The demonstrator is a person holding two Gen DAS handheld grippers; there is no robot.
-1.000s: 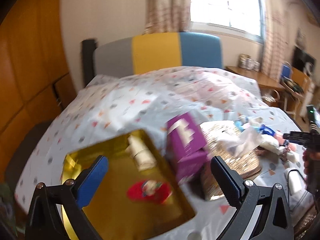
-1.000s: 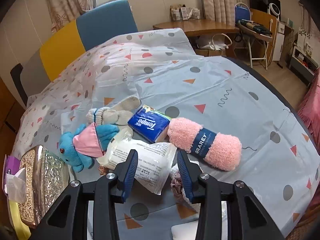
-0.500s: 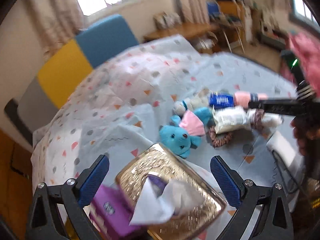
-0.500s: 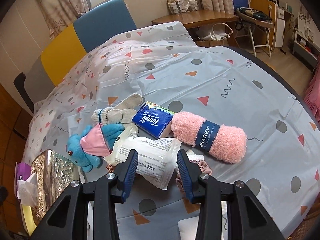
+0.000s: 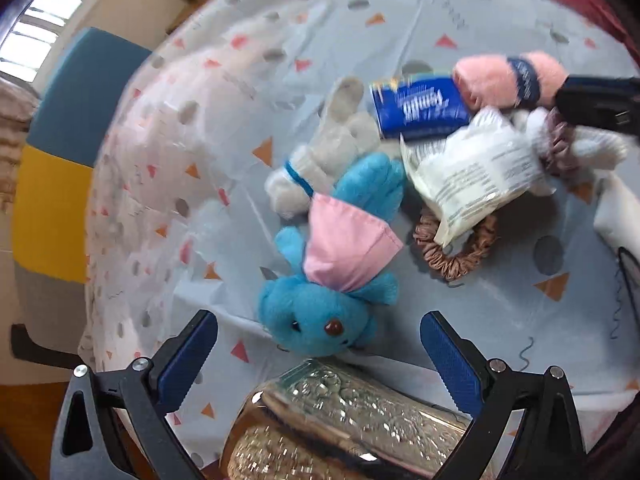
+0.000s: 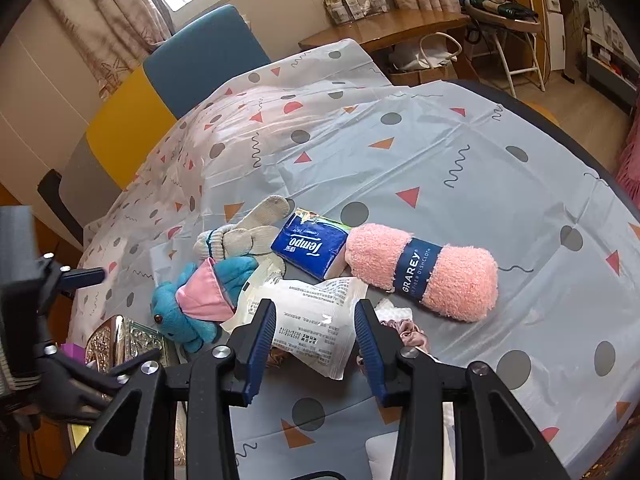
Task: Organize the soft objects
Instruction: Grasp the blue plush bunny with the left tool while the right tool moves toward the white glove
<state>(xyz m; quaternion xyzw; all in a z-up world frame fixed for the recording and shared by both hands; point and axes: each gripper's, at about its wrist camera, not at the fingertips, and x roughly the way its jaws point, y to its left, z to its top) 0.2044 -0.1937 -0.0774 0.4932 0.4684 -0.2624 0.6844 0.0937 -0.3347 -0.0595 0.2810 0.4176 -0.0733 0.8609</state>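
Note:
A blue plush toy (image 5: 320, 312) wearing a pink cloth lies on the patterned tablecloth. My left gripper (image 5: 318, 356) hangs open just above its head, both fingers wide of it. Beyond it lie a grey knit glove (image 5: 332, 148), a blue Tempo tissue pack (image 5: 420, 108), a rolled pink dishcloth (image 5: 508, 76), a white plastic packet (image 5: 472, 168) and a brownish scrunchie (image 5: 456, 252). In the right wrist view, my right gripper (image 6: 316, 332) stands partly open over the white packet (image 6: 316, 316), gripping nothing. The blue plush (image 6: 176, 312) and my left gripper (image 6: 120, 316) show at its left.
A gold embossed tissue box (image 5: 340, 420) sits right below the left gripper, with a purple box (image 6: 72, 350) beside it. A chair (image 6: 192, 60) with a blue, yellow and grey back stands behind the table. The table edge (image 6: 600, 168) curves at the right.
My left gripper swung from the gold tray and purple box across the tissue box to the toy pile, rolling and dropping lower. The right gripper stayed over the white packet.

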